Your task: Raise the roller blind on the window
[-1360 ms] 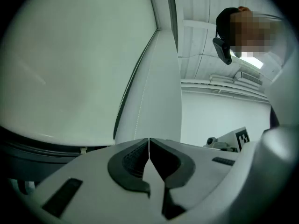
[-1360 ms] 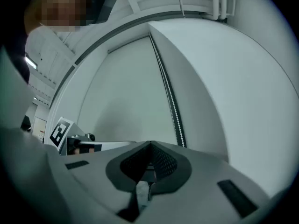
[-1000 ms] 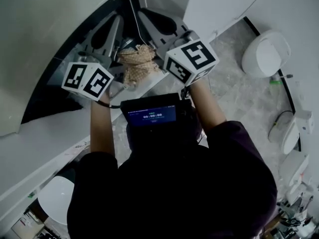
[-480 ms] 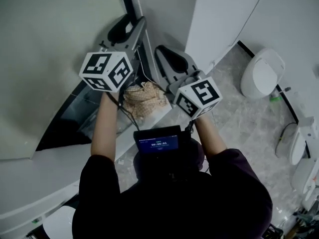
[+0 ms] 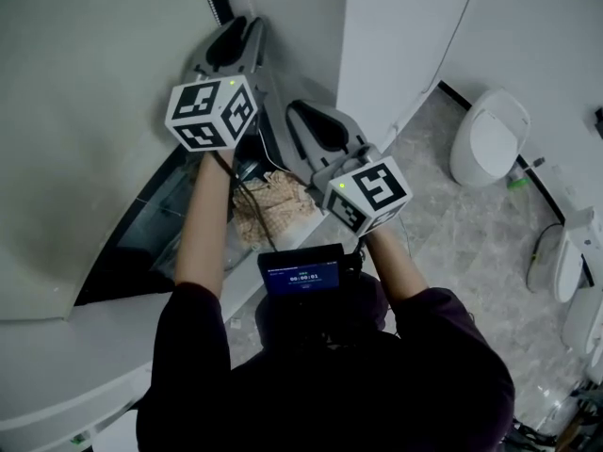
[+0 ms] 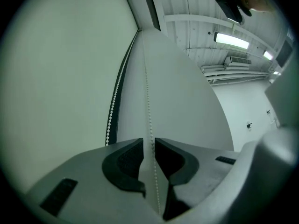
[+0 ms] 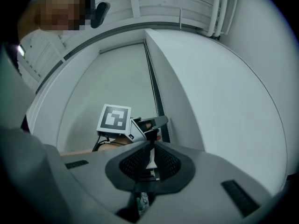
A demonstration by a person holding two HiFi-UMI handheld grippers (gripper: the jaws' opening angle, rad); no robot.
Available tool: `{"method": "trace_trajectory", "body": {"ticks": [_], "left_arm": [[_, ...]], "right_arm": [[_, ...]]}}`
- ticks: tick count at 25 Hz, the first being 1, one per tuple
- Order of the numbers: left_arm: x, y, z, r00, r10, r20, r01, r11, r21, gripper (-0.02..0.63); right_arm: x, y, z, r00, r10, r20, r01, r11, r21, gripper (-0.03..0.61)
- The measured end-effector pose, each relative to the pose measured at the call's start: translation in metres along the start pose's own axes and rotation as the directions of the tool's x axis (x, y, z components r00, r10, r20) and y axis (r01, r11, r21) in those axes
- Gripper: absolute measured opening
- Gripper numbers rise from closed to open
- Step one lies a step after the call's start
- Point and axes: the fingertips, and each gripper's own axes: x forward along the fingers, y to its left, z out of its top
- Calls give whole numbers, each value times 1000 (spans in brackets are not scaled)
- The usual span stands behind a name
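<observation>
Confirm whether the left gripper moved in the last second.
Yes: the left gripper rose from beside the woven bundle to well past it; jaws closing around the bead chain.

roller blind (image 5: 94, 111): pale, plain sheet, hanging flat on the left, lower edge near, a dark gap open beneath it | bead chain (image 6: 146, 97): white, fine beads, two strands just right of the blind; one hugs the dark frame edge, the other runs straight and taut
</observation>
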Motion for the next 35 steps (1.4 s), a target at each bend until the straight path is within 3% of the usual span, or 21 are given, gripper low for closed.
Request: {"method": "trace_trajectory", "body": {"ticks": [2, 9, 16, 22, 28, 35], "left_arm": [[1, 1, -1, 1000, 6, -5, -6, 1000, 7, 29], [-4, -7, 4, 1000, -14, -7, 14, 999, 52, 21], [-54, -25, 2, 998, -40, 38, 37, 997, 73, 18], [-90, -41, 14, 997, -41, 62, 32, 990, 137, 17], [-105, -53, 10, 998, -22, 54, 17, 995, 94, 15], [-113, -65, -27, 999, -40, -12, 41, 997, 62, 15]], "right_arm": [[0, 0, 0, 1000, 0, 0, 0, 1000, -4, 11], [0, -1, 9, 1000, -1, 27, 1, 1000, -10, 11], [19, 11, 66, 994, 58, 91, -54, 998, -44, 12], [60, 36, 133, 976, 168, 141, -150, 981, -125, 135], [89, 37, 205, 942, 248, 226, -241, 969, -62, 141], [104, 34, 220, 937, 275, 217, -266, 961, -69, 141]]}}
